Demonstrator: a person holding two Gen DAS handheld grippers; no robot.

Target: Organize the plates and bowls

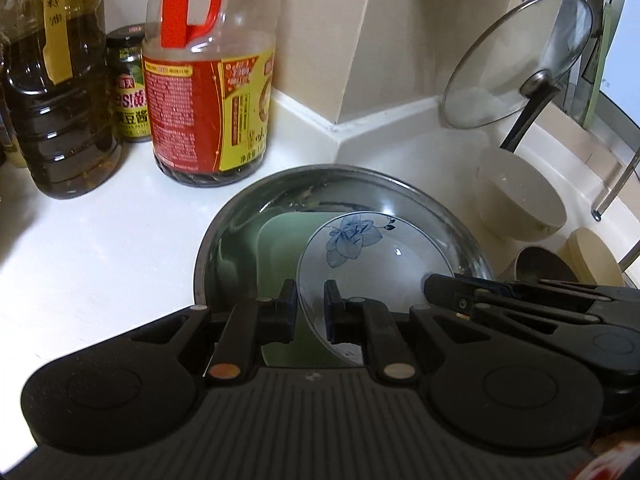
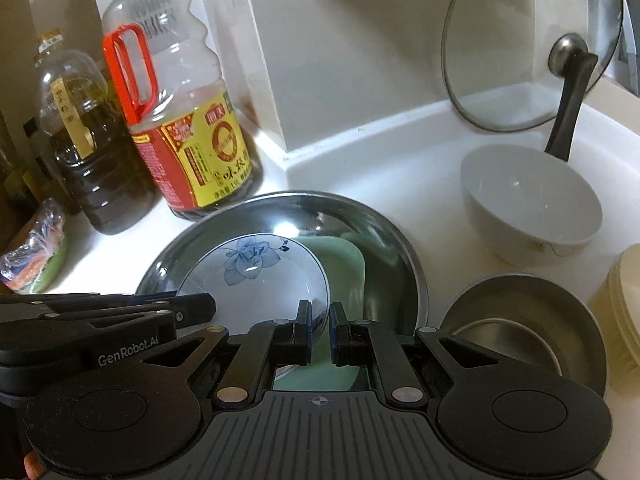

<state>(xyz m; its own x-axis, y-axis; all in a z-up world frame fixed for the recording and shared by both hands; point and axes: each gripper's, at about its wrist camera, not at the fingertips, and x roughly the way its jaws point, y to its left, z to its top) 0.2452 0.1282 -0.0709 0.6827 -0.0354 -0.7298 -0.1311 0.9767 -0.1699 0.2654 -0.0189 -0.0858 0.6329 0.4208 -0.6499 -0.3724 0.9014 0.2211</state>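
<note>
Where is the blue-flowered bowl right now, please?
The blue-flowered bowl sits in the steel basin, over the green plate; both the left tongs and right tongs are pinching its rim.

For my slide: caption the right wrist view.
Both grippers grip the floral bowl's rim over a green plate in a steel basin.

A white surface (image 1: 100, 240) runs into a corner, where a raised white lip meets beige walls (image 1: 320, 40). A boxed wall section (image 2: 248, 60) juts out at the back. Along the far left edge stand oil bottles (image 1: 60, 100) and a jar (image 1: 130, 84). A glass lid (image 2: 532, 40) leans against the wall at the far right. Lighting is dim and warm.
</note>
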